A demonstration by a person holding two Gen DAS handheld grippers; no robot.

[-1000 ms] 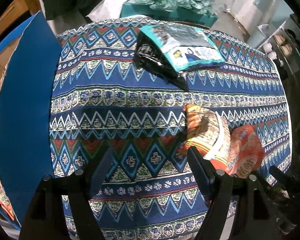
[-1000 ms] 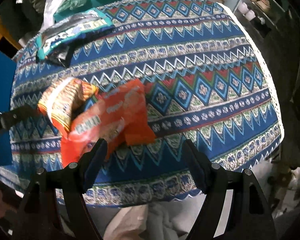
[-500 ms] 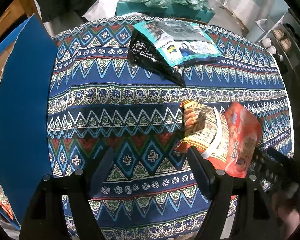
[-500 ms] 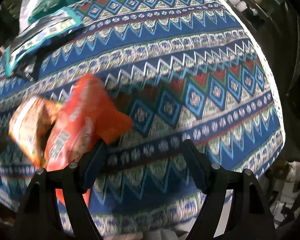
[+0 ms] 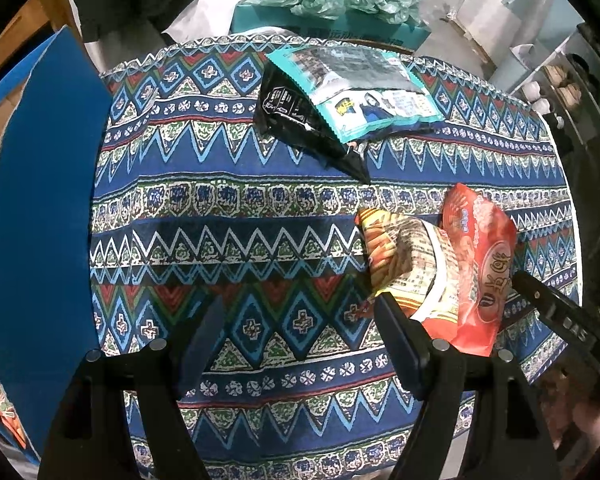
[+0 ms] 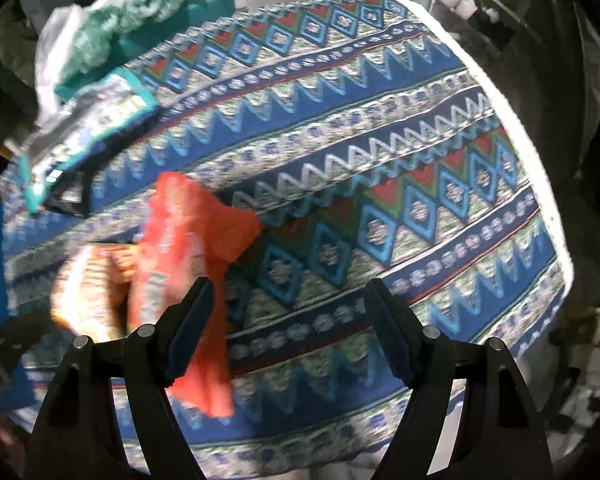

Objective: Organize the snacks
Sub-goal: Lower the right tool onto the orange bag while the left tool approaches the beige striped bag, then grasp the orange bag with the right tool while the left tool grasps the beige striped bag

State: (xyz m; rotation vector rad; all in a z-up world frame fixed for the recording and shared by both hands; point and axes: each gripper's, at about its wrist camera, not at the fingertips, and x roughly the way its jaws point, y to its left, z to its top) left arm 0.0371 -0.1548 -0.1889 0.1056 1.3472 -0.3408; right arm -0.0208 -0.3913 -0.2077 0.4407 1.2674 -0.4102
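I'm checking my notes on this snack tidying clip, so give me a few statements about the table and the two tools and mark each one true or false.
1. The teal snack bag lies partly on top of a black bag. True.
2. The left tool is clamped on the red bag. False: its jaws stand open over bare patterned tablecloth, holding nothing.
3. The red bag and the yellow striped bag lie touching each other. True.
4. The right tool is shut. False: its jaws stand apart with nothing between them, and the red bag is beside its left finger.
5. The tablecloth is plain white. False: it is blue with zigzags and diamonds.
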